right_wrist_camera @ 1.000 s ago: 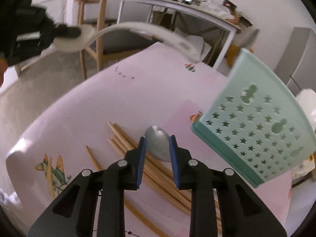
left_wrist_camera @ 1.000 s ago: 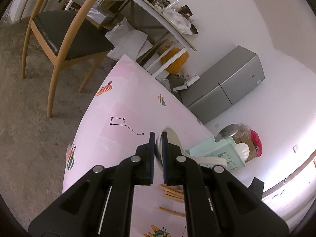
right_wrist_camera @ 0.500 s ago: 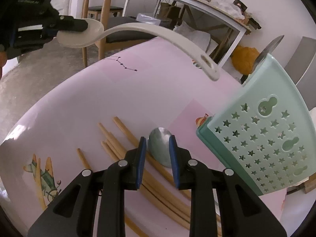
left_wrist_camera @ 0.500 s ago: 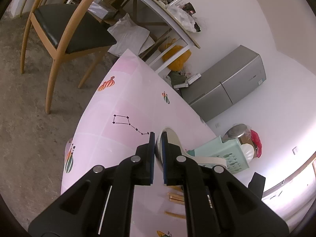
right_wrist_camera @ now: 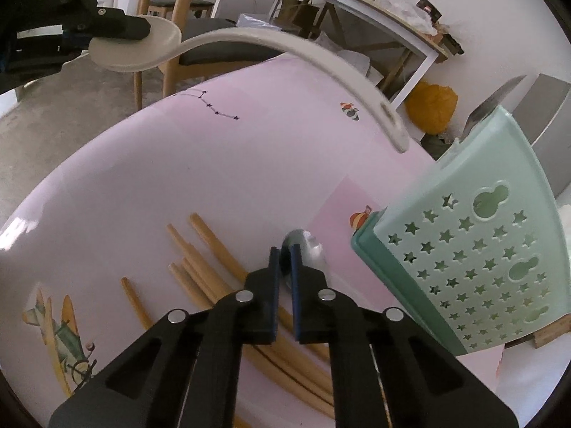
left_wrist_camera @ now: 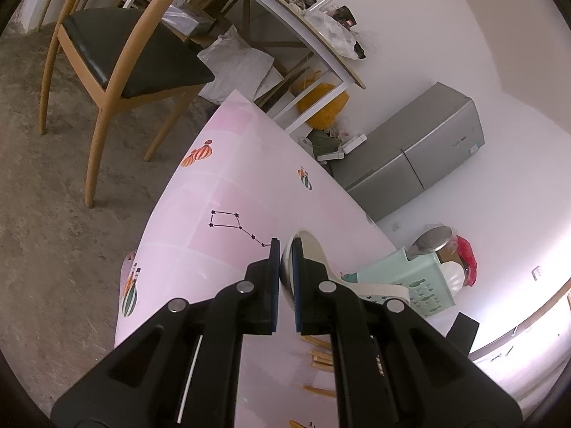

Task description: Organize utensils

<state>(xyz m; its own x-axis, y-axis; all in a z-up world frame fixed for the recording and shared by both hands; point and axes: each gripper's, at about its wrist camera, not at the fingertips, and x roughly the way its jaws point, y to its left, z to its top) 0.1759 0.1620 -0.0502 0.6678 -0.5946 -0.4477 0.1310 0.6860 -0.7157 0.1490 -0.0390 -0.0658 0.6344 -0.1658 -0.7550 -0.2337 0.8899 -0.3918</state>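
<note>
Pink patterned tablecloth [right_wrist_camera: 178, 164] is spread over the table, with a pale green perforated plastic utensil basket [right_wrist_camera: 481, 249] standing at its right side. A long curved white plastic rice paddle [right_wrist_camera: 257, 41] is pinched by its blade in the left gripper [left_wrist_camera: 284, 278]; its long axis runs rightward, the handle end hanging just beside the basket's top edge, so the left hand is judged nearer the drop. A shiny metal spoon [right_wrist_camera: 308, 246] is nipped by the right gripper [right_wrist_camera: 284, 278], whose jaws are pressed nearly together above the scattered bamboo chopsticks [right_wrist_camera: 214, 271]. Compared with one second ago, those jaws have narrowed, and the paddle's handle has come lower toward the basket.
</note>
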